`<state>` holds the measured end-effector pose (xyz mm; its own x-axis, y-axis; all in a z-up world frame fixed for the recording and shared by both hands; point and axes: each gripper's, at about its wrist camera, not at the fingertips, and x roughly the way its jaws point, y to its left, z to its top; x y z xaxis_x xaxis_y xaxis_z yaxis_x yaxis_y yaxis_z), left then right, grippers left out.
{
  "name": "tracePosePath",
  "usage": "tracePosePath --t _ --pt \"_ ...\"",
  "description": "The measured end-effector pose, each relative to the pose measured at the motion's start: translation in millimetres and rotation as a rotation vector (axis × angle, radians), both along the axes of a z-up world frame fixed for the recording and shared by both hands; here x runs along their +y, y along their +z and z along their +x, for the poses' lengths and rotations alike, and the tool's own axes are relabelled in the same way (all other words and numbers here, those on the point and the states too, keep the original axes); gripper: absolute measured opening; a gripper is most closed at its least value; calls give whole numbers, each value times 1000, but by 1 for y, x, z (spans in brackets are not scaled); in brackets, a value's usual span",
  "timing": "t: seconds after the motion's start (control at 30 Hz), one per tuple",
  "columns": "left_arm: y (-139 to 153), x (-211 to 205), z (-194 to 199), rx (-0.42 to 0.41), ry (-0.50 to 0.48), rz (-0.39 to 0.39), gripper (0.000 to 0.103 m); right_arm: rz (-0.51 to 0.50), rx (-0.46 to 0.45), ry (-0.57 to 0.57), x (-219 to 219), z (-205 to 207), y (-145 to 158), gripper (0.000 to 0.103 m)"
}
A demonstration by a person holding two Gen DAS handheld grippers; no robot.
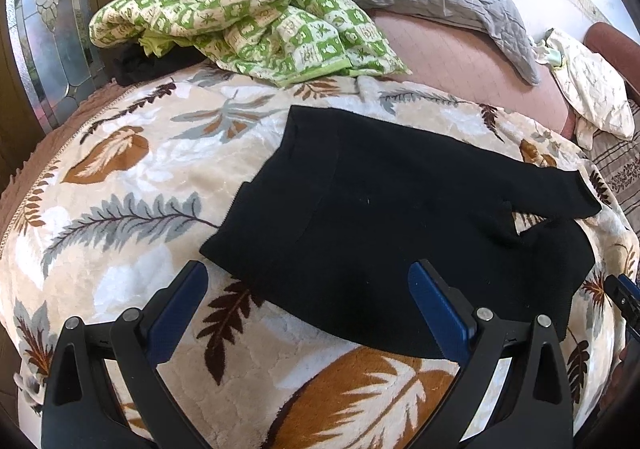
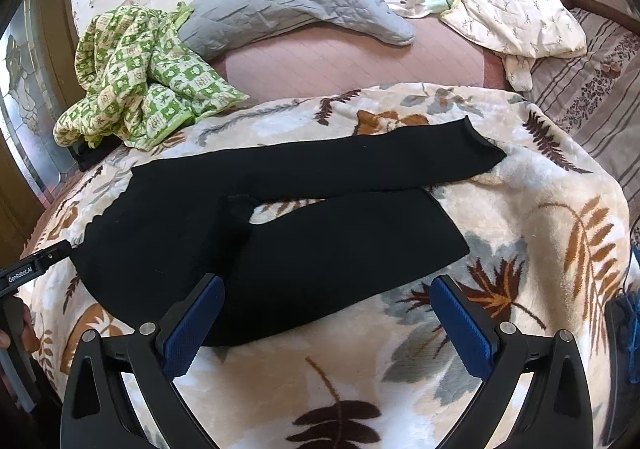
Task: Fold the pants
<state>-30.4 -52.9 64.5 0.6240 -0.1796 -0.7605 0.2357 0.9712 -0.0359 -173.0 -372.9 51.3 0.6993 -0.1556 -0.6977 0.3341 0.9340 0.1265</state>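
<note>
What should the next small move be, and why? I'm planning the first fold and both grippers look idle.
Probably lower the right gripper to the near leg's cuff and grip it. The black pants lie flat on the leaf-print blanket with legs spread apart, and both grippers, left gripper included, are open and empty.

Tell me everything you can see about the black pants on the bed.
The black pants look like soft knit fabric. They lie flat and unfolded on the leaf-patterned blanket, the two legs spread apart in a narrow V. Both leg ends have straight hems. The open left gripper and right gripper hover at the near edge, holding nothing.
</note>
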Motion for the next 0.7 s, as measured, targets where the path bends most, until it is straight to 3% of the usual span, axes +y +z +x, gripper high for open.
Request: tracePosePath --t 0.23,0.43,0.63,0.7 --pt "-14 20 3 60 18 -73 101 32 33 -61 -27 -14 -17 102" --pt "-37 18 18 161 38 -145 101 174 16 -141 -66 -23 -38 102" --pt "-50 10 35 187 94 -197 101 246 34 -147 -87 8 -56 102" --pt "-50 4 40 185 96 -210 101 250 3 -167 -92 19 -61 101"
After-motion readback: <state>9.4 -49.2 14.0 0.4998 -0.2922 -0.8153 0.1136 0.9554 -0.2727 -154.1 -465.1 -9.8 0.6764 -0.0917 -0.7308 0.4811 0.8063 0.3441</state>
